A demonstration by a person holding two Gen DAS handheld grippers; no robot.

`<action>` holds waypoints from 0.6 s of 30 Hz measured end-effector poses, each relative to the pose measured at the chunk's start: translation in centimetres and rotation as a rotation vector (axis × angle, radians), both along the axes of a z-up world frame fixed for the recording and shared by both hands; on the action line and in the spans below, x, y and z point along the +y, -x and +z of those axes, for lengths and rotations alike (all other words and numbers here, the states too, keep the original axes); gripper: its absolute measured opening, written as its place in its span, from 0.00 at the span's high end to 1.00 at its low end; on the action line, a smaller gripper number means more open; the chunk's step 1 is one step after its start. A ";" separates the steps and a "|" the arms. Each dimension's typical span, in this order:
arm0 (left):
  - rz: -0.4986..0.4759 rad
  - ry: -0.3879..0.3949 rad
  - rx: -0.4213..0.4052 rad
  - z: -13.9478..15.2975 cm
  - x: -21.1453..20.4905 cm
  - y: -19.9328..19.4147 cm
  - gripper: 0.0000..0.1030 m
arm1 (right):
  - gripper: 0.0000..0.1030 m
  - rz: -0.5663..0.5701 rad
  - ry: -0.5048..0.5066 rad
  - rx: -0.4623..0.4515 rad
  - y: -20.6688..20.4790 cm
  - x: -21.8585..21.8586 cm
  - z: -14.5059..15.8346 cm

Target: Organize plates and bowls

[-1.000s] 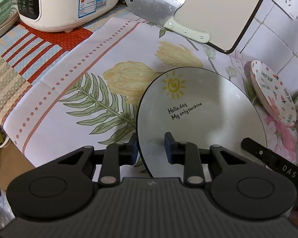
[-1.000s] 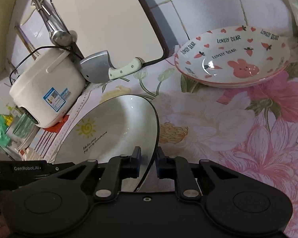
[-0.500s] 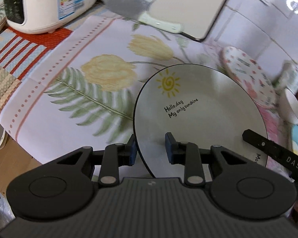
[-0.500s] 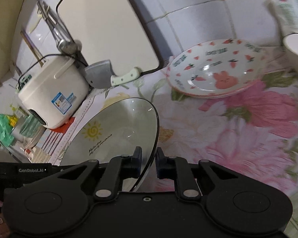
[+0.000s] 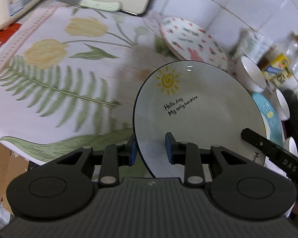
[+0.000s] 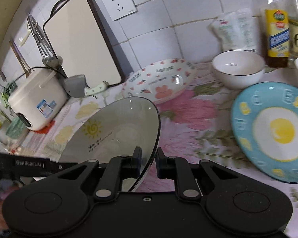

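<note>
A: How are the fingers of the left gripper [image 5: 151, 148] set?

B: They are clenched across the near rim of the sun plate [image 5: 196, 119], with 1 blue pad under the rim and 1 on the inner face. The same plate [image 6: 117, 130] is grasped on its opposite rim by the right gripper [image 6: 148, 162], 1 finger on each side of the black edge.

A: Where is the plate held?

B: It is carried between the 2 grippers, tilted and raised off the flowered cloth [image 5: 69, 75] by which the bench is covered. A yellow sun and the words "Hello,day My only sunshine" are seen on its face.

A: What is seen beyond it?

B: In the right wrist view, a blue plate with a fried-egg picture [image 6: 272, 130] is laid flat on the cloth, to the right of the held plate and apart from it. A white bowl [image 6: 238, 69] is set behind the blue plate, and a heart-patterned plate [image 6: 159, 81] is propped near the tiled wall. Farther left, a cleaver [image 6: 83, 87] is leaned at the foot of a cutting board [image 6: 79, 39], beside a rice cooker [image 6: 35, 97]. 2 bottles [image 6: 278, 29] are stood at the far right.
</note>
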State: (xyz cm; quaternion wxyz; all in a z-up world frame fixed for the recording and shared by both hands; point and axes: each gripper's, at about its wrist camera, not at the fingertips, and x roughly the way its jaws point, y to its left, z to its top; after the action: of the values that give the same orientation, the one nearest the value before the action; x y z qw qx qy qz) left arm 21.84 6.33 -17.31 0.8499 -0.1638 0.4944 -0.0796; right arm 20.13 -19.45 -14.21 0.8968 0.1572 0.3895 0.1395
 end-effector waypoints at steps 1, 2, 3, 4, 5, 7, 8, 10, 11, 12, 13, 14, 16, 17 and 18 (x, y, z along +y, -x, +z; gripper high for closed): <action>-0.012 -0.009 -0.002 0.0 -0.5 -0.1 0.74 | 0.81 -0.007 0.000 0.004 0.2 -0.5 -0.1; -0.027 -0.020 -0.006 0.0 -1.1 -0.2 0.74 | 0.81 -0.011 0.001 0.007 0.5 -1.0 -0.2; -0.040 -0.029 -0.009 0.1 -1.5 -0.3 0.74 | 0.81 -0.013 0.008 0.009 0.6 -1.4 -0.3; -0.048 -0.035 -0.010 0.1 -2.0 -0.4 0.74 | 0.81 -0.014 0.012 0.008 0.8 -1.8 -0.3; -0.056 -0.042 -0.010 0.0 -2.4 -0.5 0.74 | 0.81 -0.016 0.009 0.010 0.8 -2.2 -0.5; -0.067 -0.058 -0.005 -0.3 -2.9 -1.0 0.74 | 0.80 -0.020 0.000 0.017 0.7 -2.8 -1.0; -0.069 -0.064 0.001 -0.5 -3.1 -1.2 0.74 | 0.80 -0.023 -0.004 0.020 0.6 -2.9 -1.2; -0.071 -0.074 0.013 -1.0 -3.4 -1.6 0.74 | 0.80 -0.027 -0.006 0.026 0.5 -3.2 -1.8; -0.069 -0.078 0.018 -1.2 -3.5 -1.8 0.74 | 0.80 -0.025 -0.005 0.029 0.5 -3.3 -2.1; -0.065 -0.082 0.024 -1.4 -3.6 -2.2 0.74 | 0.80 -0.020 -0.004 0.031 0.3 -3.3 -2.3; -0.060 -0.084 0.030 -1.5 -3.6 -2.4 0.74 | 0.80 -0.013 -0.004 0.033 0.1 -3.3 -2.5; -0.057 -0.086 0.033 -1.6 -3.6 -2.6 0.74 | 0.80 0.000 -0.001 0.031 -0.4 -3.2 -2.7; -0.050 -0.091 0.038 -1.6 -3.5 -2.9 0.74 | 0.80 0.020 -0.001 0.029 -1.0 -3.2 -2.9; -0.046 -0.097 0.038 -1.7 -3.4 -3.1 0.74 | 0.80 0.030 0.003 0.026 -1.4 -3.0 -3.0; -0.041 -0.103 0.037 -1.7 -3.4 -3.2 0.74 | 0.79 0.042 0.016 0.019 -1.6 -2.8 -3.1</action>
State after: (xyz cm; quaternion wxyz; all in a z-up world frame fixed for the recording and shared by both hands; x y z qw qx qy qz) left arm 25.06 2.94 -19.00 0.8461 -0.1112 0.5168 -0.0686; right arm 21.69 -22.24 -17.28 0.8911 0.1431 0.4022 0.1538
